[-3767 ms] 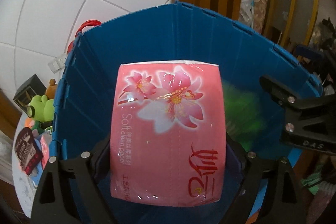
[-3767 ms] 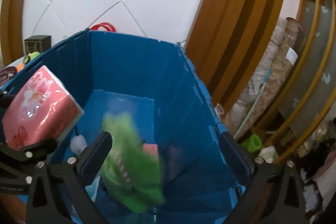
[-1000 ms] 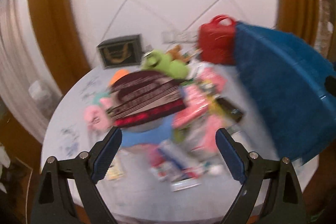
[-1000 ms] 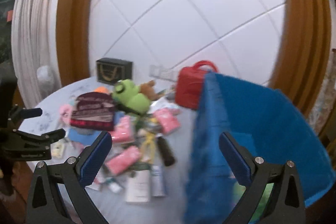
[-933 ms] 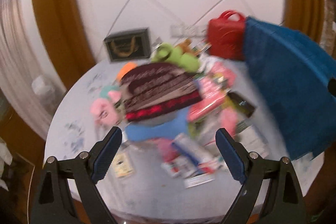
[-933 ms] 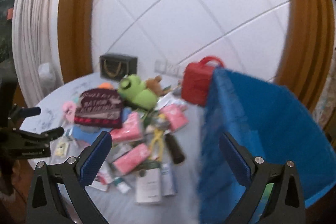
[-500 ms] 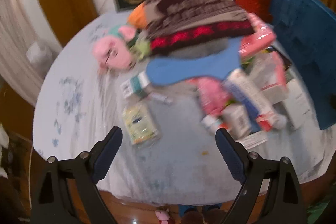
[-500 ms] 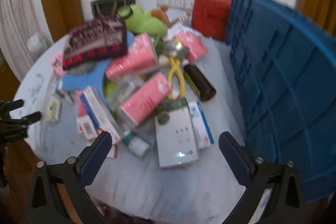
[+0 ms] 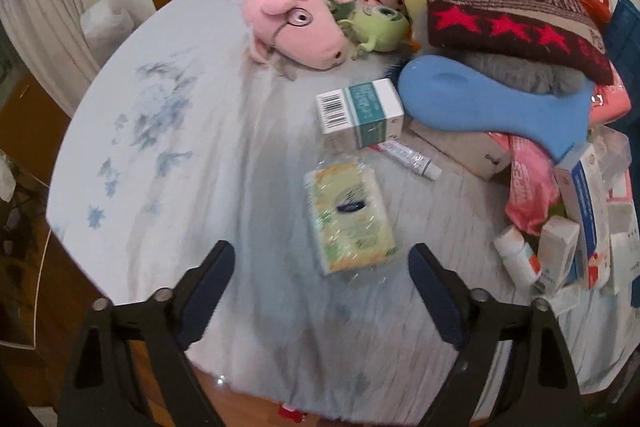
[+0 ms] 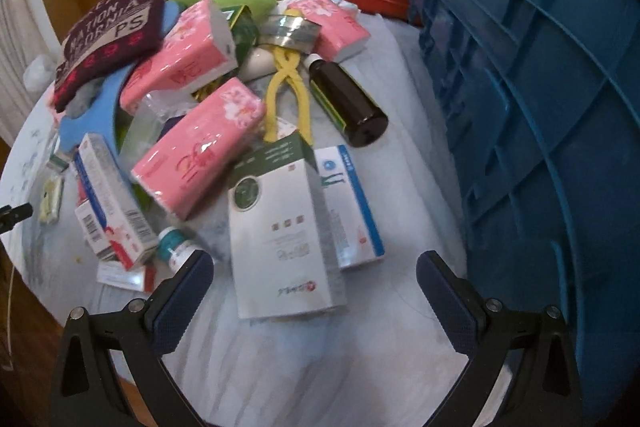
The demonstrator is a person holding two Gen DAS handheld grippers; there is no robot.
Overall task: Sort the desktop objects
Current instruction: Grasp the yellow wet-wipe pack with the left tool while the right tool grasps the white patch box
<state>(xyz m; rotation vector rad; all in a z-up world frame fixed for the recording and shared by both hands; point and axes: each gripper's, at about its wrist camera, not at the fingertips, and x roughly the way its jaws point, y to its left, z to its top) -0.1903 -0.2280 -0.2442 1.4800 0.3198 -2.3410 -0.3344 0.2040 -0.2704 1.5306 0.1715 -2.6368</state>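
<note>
- Over the table (image 9: 168, 155), both grippers back from the blue crate (image 10: 540, 107), tissue pack dropped off.
- Left gripper (image 9: 320, 267): fingers spread, empty, above yellow-green tissue pack (image 9: 349, 217).
- Right gripper (image 10: 314, 277): spread, empty, w/ white box (image 10: 282, 239) just ahead.
- Next grabs likely these.

three pink tissue packs (image 10: 199, 150), one blue crate (image 10: 540, 107), one brown bottle (image 10: 347, 102)

Yellow-green tissue pack (image 9: 350, 217) lies flat; white-green box (image 10: 282, 231) tops the heap.
</note>
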